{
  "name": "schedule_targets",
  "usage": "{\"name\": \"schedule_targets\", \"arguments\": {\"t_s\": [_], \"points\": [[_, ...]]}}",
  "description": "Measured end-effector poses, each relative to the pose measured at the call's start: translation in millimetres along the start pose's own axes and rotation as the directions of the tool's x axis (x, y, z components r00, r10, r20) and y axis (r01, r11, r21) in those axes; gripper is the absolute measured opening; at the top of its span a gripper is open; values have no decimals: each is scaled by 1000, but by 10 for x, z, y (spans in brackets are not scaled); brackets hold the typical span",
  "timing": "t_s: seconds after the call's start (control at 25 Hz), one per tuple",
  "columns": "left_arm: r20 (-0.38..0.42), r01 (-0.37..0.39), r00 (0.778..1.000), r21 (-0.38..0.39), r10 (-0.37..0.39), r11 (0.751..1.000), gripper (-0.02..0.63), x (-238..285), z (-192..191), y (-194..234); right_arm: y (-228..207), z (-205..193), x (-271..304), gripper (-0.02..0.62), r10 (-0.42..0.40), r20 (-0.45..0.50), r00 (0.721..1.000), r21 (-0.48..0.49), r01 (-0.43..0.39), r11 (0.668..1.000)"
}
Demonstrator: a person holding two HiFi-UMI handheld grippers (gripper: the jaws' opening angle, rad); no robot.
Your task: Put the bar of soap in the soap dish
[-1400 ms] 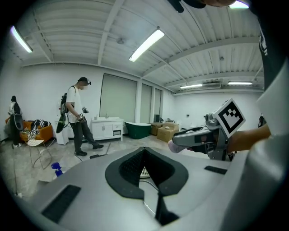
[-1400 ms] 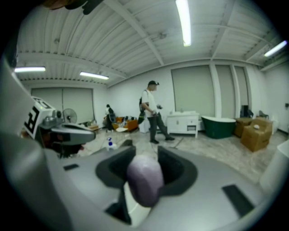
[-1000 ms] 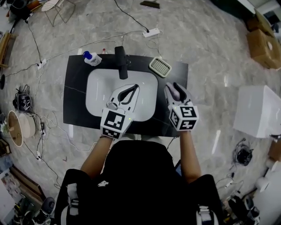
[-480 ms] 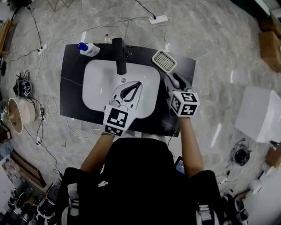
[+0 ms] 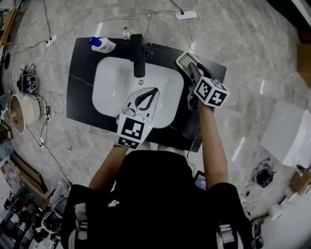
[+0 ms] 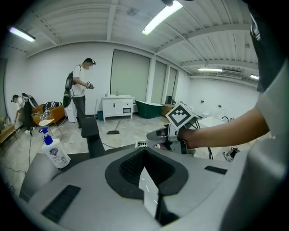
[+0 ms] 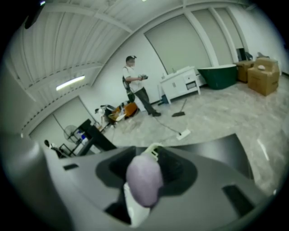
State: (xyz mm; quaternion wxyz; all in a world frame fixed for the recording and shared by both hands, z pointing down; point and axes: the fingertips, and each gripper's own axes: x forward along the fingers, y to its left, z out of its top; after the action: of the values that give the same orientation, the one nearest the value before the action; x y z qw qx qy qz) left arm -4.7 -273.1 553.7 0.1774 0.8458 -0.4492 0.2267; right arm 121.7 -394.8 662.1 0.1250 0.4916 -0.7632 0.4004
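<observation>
A lilac bar of soap sits between the jaws of my right gripper, which is shut on it. In the head view my right gripper hangs over the pale slotted soap dish at the back right of the black counter and covers part of it. The dish's rim peeks out just beyond the soap. My left gripper hovers over the white basin, tips together, holding nothing. From the left gripper view, the right gripper is beside the dish.
A black faucet stands at the basin's back edge, and a spray bottle lies at the counter's back left. Cables and a power strip lie on the marble floor. A person stands far off in the room.
My right gripper has carried the soap away from me and to the right, from the counter's front right to over the dish. The left gripper has sunk slightly over the basin.
</observation>
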Motion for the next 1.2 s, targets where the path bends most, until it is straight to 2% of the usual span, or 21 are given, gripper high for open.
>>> {"name": "schedule_targets", "arguments": {"t_s": [0.28,0.56,0.84,1.2], "points": [[-30,-16,999,2,16,1000,25,19,-149,17,-27,18,326,172,-2,-19,1000,7,2,1000],[-50,-15,999,-2,15,1000,25,12,-240,32,-119,-38,421,172,-25,-39,999,14,26,1000],[-47,-7,999,-7,7,1000,25,21,-231,24,-89,-60,463,172,26,-90,996,57,-21,998],[-43,5,999,13,-5,1000,25,36,-218,26,-148,-52,424,172,-30,-126,992,-25,27,999]]}}
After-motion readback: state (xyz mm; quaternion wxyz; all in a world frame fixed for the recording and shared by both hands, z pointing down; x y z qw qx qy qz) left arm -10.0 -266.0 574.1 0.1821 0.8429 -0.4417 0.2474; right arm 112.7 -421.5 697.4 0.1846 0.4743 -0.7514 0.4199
